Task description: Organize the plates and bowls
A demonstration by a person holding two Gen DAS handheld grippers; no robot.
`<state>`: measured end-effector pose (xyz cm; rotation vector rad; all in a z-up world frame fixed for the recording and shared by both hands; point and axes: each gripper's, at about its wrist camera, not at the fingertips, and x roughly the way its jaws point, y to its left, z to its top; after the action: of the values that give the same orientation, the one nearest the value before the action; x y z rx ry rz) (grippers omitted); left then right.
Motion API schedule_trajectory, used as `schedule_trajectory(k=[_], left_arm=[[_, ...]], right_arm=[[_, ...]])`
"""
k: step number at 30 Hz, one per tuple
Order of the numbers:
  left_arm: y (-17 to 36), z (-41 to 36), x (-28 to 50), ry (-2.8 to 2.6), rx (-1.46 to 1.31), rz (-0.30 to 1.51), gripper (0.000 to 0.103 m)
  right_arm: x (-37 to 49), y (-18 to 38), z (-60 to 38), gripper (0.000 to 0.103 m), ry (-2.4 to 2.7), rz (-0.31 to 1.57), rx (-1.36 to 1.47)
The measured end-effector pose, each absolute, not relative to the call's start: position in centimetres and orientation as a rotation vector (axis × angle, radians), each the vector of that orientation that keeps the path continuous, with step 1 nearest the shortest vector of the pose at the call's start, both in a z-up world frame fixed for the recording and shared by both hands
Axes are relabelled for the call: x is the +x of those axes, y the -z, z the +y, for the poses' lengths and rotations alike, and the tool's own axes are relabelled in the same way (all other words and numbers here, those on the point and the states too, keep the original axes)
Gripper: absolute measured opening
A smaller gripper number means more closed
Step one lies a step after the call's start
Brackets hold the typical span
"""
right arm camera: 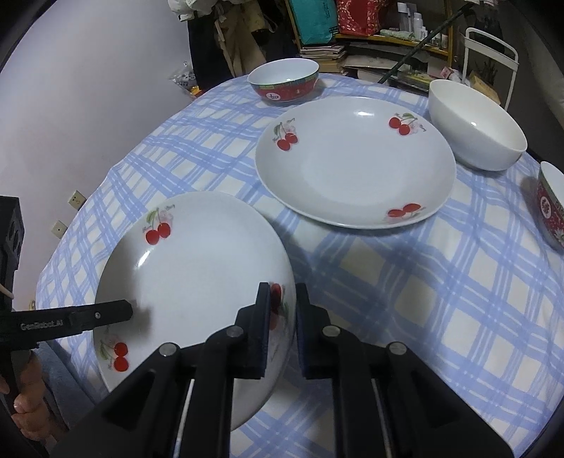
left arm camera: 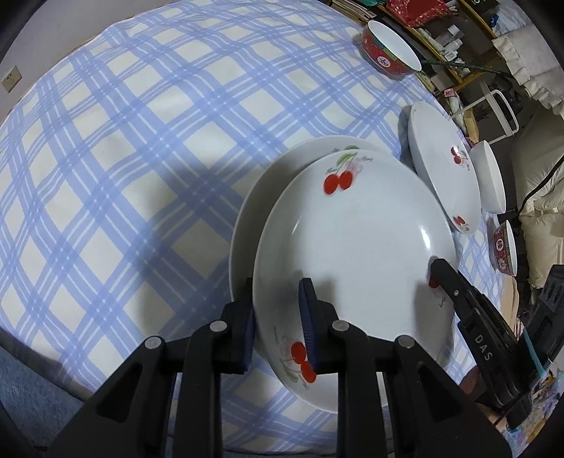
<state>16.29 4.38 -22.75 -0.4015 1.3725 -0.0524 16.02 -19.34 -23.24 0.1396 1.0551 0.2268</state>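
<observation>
A white cherry-print plate (left arm camera: 352, 239) (right arm camera: 197, 278) is held tilted above the checked tablecloth. My left gripper (left arm camera: 278, 327) is shut on its near rim, and my right gripper (right arm camera: 282, 320) is shut on the opposite rim. The right gripper's finger shows in the left wrist view (left arm camera: 454, 285). In the left wrist view a second plate (left arm camera: 253, 197) lies just beneath the held one. A third cherry plate (right arm camera: 352, 165) (left arm camera: 444, 165) lies flat further on. A white bowl (right arm camera: 476, 127) (left arm camera: 488, 176) and two red-patterned bowls (right arm camera: 283, 81) (right arm camera: 551, 208) stand around it.
The blue-checked tablecloth (left arm camera: 141, 141) covers the table, with its edge near the wall on the left. Cluttered shelves (right arm camera: 370, 31) and a white metal rack (right arm camera: 493, 60) stand behind the table. A bare wall with sockets (right arm camera: 75, 199) is at the left.
</observation>
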Motion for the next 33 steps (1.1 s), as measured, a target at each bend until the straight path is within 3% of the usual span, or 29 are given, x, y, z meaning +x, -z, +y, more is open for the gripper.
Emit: schedule_trajectory(k=[21, 33], left_arm=[[21.2, 4.5, 15.2, 0.016, -0.42, 1.403, 0.022], [19.9, 3.6, 15.3, -0.015, -0.287, 1.365, 0.023]], right_arm=[[16.7, 24.5, -19.9, 0.014, -0.289, 1.041, 0.221], [16.4, 23.9, -20.2, 0.015, -0.275, 1.031, 0.213]])
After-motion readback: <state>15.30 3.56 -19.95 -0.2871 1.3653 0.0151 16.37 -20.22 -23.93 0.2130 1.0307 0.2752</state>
